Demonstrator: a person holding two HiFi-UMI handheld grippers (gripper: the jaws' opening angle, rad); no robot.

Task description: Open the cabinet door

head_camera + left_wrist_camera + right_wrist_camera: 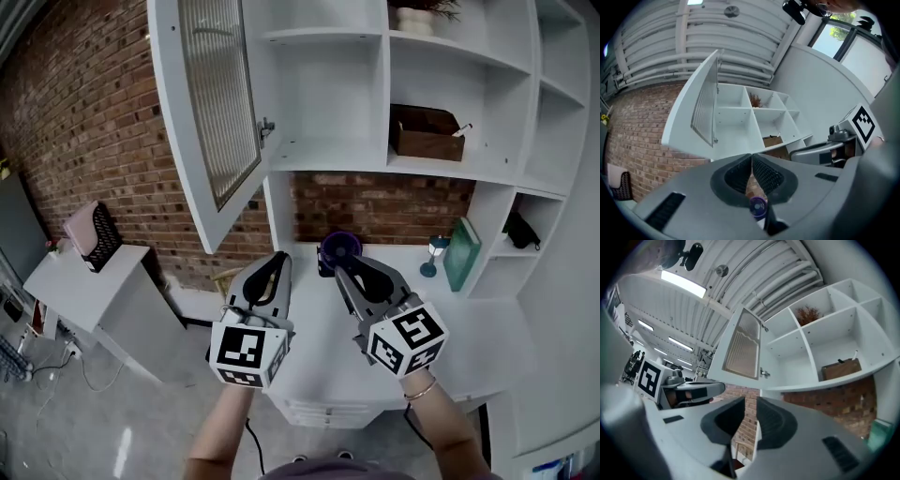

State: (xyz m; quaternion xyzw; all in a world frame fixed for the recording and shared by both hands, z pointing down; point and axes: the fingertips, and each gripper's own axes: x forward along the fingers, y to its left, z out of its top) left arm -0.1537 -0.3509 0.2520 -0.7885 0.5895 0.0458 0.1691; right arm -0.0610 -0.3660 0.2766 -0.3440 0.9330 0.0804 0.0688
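The white cabinet door (pixel 211 103) with a ribbed glass panel stands swung wide to the left, its small metal knob (pixel 266 127) at the inner edge. The empty compartment behind it shows. Both grippers hang below it, over the white counter (pixel 478 333), apart from the door. My left gripper (pixel 279 258) is shut with nothing in it; its pads meet in the left gripper view (pixel 751 157). My right gripper (pixel 349 269) holds a narrow gap between its pads with nothing in it (pixel 751 401). The door appears above the jaws in both gripper views (pixel 701 108) (pixel 743 350).
A brown box (pixel 427 131) sits on an upper shelf. On the counter stand a purple object (pixel 339 248), a small lamp (pixel 434 253) and a teal book (pixel 461 253). A black basket with a pink item (pixel 92 234) rests on a white side table at the left.
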